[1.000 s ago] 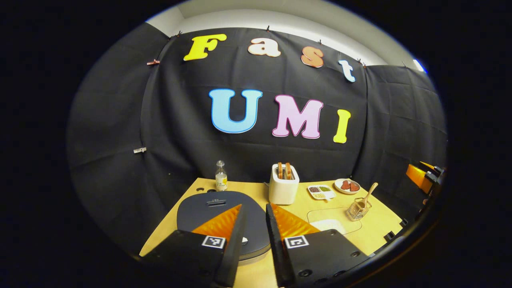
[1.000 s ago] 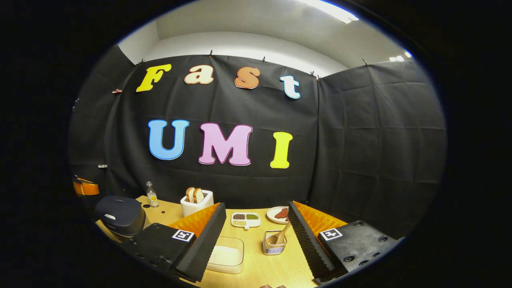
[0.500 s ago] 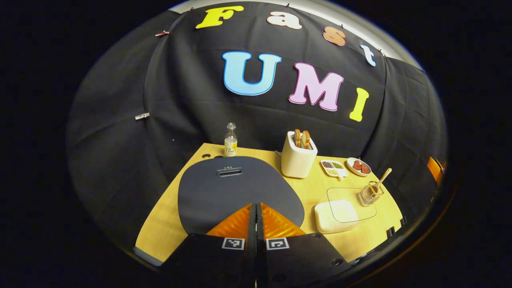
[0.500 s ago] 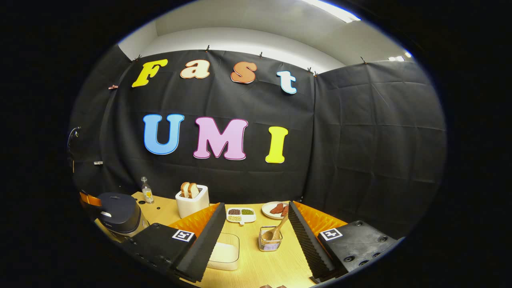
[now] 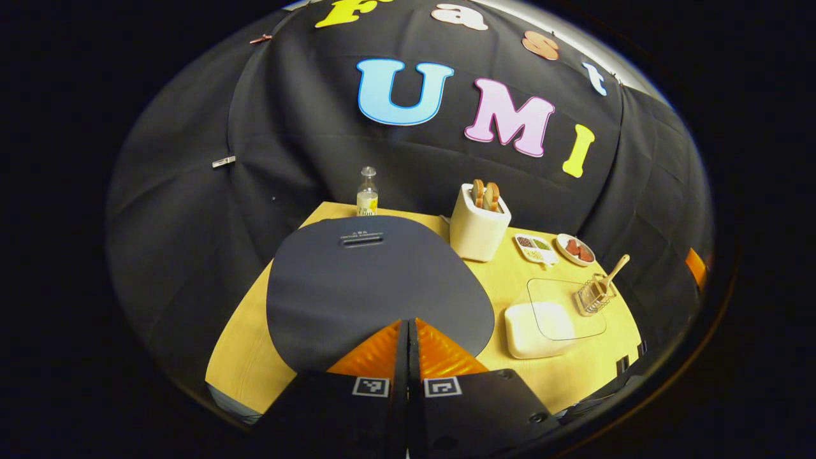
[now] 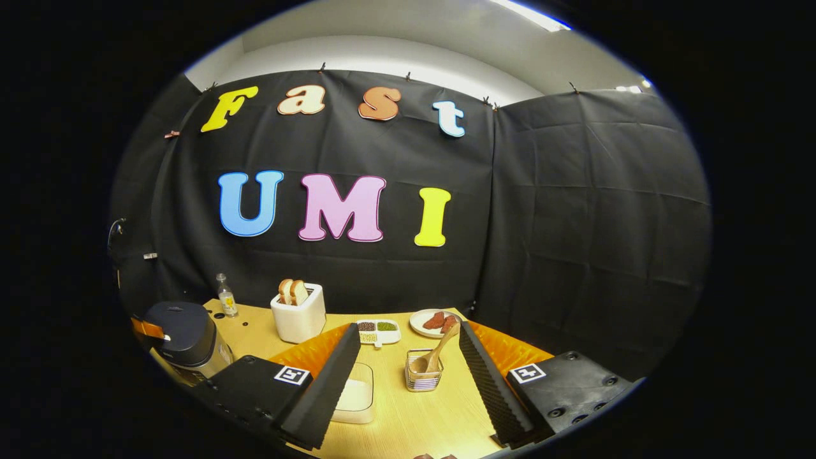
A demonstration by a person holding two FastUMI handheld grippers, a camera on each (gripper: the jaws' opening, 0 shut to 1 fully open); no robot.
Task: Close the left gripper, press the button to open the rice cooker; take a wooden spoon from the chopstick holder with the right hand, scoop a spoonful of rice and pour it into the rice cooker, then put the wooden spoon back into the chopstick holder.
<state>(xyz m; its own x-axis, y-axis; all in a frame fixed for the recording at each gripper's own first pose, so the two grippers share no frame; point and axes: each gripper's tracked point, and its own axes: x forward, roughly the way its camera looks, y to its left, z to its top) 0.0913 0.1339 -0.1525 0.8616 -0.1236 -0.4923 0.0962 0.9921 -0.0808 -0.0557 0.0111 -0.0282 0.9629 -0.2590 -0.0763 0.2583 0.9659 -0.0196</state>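
The dark rice cooker (image 5: pixel 376 280) stands with its lid down, seen from above in the left gripper view. My left gripper (image 5: pixel 407 328) is shut, its fingertips over the lid's near edge; whether they touch it I cannot tell. The rice cooker (image 6: pixel 182 335) sits at the table's left in the right gripper view, with the left gripper's tip (image 6: pixel 148 328) at its front. A wooden spoon (image 6: pixel 437 350) leans in the wire chopstick holder (image 6: pixel 422 378), handle up to the right. My right gripper (image 6: pixel 408 357) is open, the holder between and beyond its fingers. A clear box of rice (image 5: pixel 542 322) lies left of the holder.
On the wooden table (image 6: pixel 408 421), a white toaster (image 5: pixel 478 223) with bread stands behind the cooker. A small bottle (image 5: pixel 366 194) is at the back left. A divided dish (image 5: pixel 535 248) and a plate (image 5: pixel 574 248) of red pieces lie at the back right.
My left gripper went from open to shut and moved in over the rice cooker lid, now looking down on it. My right gripper drifted slightly toward the chopstick holder, still open.
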